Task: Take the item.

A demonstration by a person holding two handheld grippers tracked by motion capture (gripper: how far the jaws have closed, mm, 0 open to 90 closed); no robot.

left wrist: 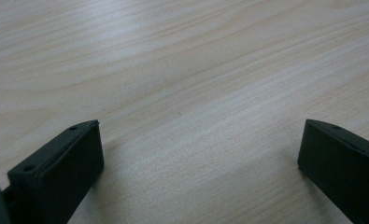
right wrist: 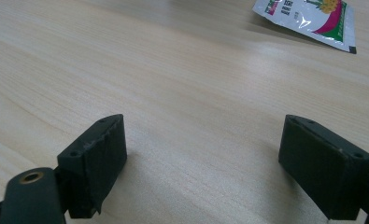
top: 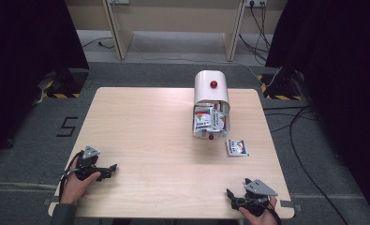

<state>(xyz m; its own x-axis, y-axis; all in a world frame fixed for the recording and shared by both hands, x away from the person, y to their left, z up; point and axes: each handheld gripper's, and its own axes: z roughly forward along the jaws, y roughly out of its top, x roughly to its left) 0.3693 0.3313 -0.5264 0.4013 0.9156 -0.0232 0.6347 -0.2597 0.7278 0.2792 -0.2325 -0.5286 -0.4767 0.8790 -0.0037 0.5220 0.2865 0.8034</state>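
Note:
A white round-topped container [top: 211,96] with a red knob lies on the wooden table [top: 145,136], its open front packed with several printed sachets [top: 208,120]. One loose sachet [top: 237,147] lies flat just right of it, and its corner reaches into the right gripper view as a sachet [right wrist: 313,18] at the top right. My left gripper [top: 111,169] rests near the table's front left, open over bare wood [left wrist: 201,140]. My right gripper [top: 230,196] sits at the front right edge, open with nothing between its jaws [right wrist: 203,154].
Wooden desk legs [top: 119,33] and cables [top: 257,33] stand beyond the table's far edge. Dark curtains hang at both sides. Cables [top: 304,154] trail over the grey floor on the right. A "5" [top: 67,126] is marked on the floor at left.

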